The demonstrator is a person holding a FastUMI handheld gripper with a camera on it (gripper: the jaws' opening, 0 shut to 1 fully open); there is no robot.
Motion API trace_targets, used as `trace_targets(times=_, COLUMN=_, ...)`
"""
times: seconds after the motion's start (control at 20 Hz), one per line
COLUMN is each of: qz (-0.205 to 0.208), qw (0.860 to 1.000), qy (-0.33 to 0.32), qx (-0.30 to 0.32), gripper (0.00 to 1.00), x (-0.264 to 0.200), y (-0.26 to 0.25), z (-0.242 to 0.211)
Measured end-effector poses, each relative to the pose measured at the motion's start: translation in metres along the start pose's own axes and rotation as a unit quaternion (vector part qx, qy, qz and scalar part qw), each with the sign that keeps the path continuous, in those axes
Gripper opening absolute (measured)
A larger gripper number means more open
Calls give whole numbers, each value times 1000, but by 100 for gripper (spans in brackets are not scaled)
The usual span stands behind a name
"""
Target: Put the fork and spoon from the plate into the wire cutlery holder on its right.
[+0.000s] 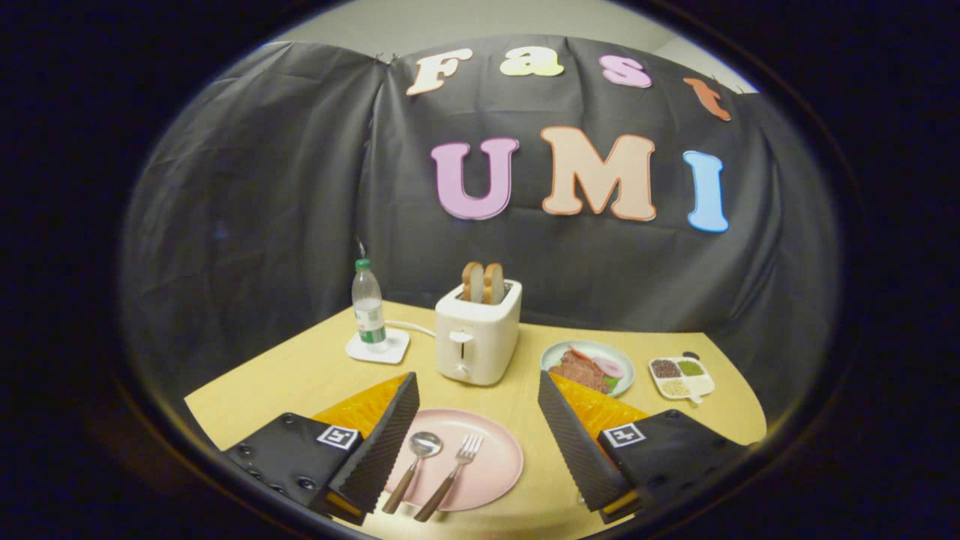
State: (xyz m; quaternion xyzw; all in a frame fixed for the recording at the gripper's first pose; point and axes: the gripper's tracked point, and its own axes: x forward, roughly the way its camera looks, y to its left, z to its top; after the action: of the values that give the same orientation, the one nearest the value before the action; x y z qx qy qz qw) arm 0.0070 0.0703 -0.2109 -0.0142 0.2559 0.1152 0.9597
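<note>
Gripper view, left to right. Clear plastic water bottle with green cap (368, 305) upright on a white square coaster (378, 347), near the far edge of the pale wooden table (262, 382). White two-slot toaster (477, 339) with two slices of toast (483, 282) standing in it, just right of the bottle. Gripper (478, 401) released, fingers spread wide, grasping nothing. Round pink plate (491, 461) between and just ahead of the fingers, bearing a wooden-handled metal spoon (413, 460) and, just right of it, a wooden-handled metal fork (452, 475), side by side. Beyond the right finger, a pale green plate of sliced food (588, 366); further right, a white divided dish of grains (681, 376).
</note>
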Motion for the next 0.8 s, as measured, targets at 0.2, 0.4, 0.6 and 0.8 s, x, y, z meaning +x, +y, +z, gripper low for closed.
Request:
trace_targets(times=0.2, qz=13, qw=998, qy=51, qx=-23, gripper=100, x=12, y=9, z=-45)
trace_targets(times=0.4, qz=23, qw=994, qy=94, qx=-54, gripper=100, x=22, y=17, z=-86)
trace_targets(times=0.6, qz=20, qw=987, qy=140, qx=-70, gripper=100, x=32, y=14, z=-126)
trace_targets(times=0.8, qz=20, qw=982, qy=172, qx=-76, gripper=100, x=35, y=13, z=-149)
